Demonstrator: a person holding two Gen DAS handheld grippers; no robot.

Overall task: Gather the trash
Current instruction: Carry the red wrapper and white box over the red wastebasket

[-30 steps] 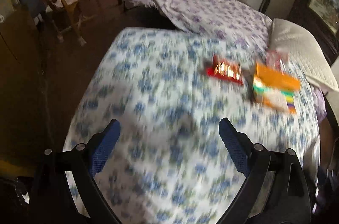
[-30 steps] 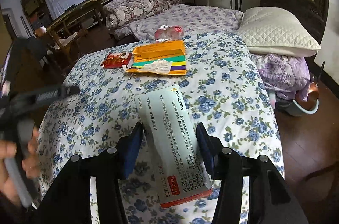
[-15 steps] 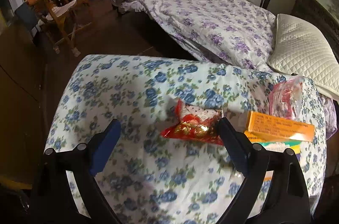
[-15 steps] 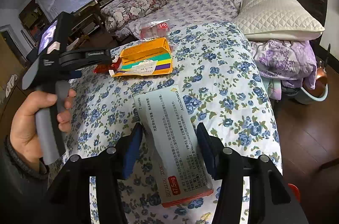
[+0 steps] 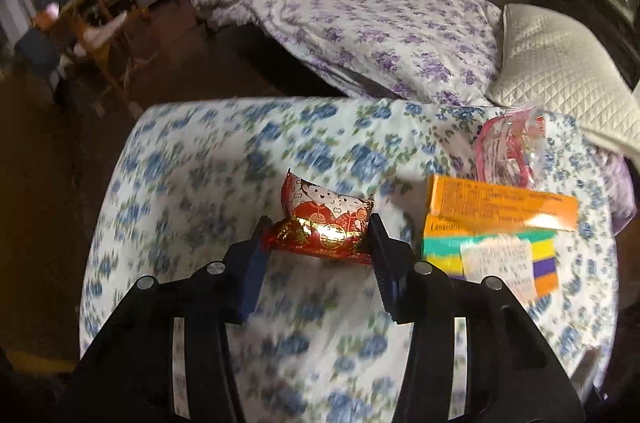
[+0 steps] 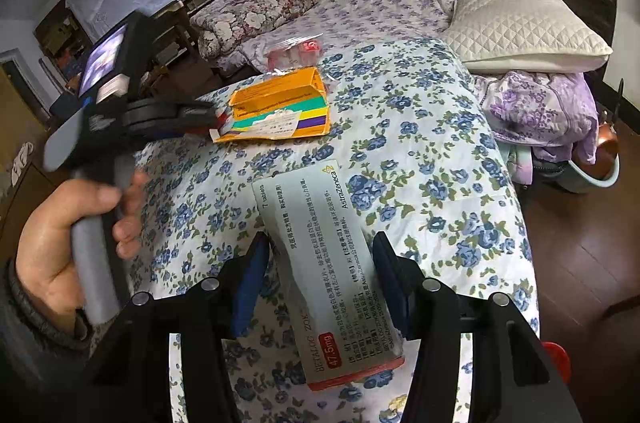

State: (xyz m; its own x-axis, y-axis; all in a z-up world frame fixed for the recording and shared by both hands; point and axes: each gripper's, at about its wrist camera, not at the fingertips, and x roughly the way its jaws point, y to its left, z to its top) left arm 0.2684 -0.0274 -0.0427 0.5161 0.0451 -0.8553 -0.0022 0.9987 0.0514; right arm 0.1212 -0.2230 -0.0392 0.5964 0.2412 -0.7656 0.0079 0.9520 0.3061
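Observation:
A crinkled red and gold snack wrapper point(image 5: 324, 219) lies on the blue-flowered bedspread point(image 5: 180, 183). My left gripper point(image 5: 318, 243) straddles it; its jaws are closing and both blue pads touch the wrapper's ends. From the right wrist view, a hand point(image 6: 60, 235) holds that left gripper point(image 6: 212, 119) beside an orange box point(image 6: 280, 95). My right gripper point(image 6: 320, 263) is shut on a pale grey medicine box point(image 6: 316, 223) with a red end, held lengthwise over the bedspread.
To the wrapper's right lie the orange box point(image 5: 500, 203), a striped colourful packet with a white slip point(image 5: 492, 255), and a clear pink-printed plastic bag point(image 5: 508, 147). A quilted white pillow point(image 5: 560, 71) sits at the right. A wooden chair point(image 5: 100, 35) stands on the dark floor beyond.
My left gripper moved forward to the red wrapper and its jaws narrowed from wide apart to touching it. The right gripper kept the medicine box and stayed about where it was.

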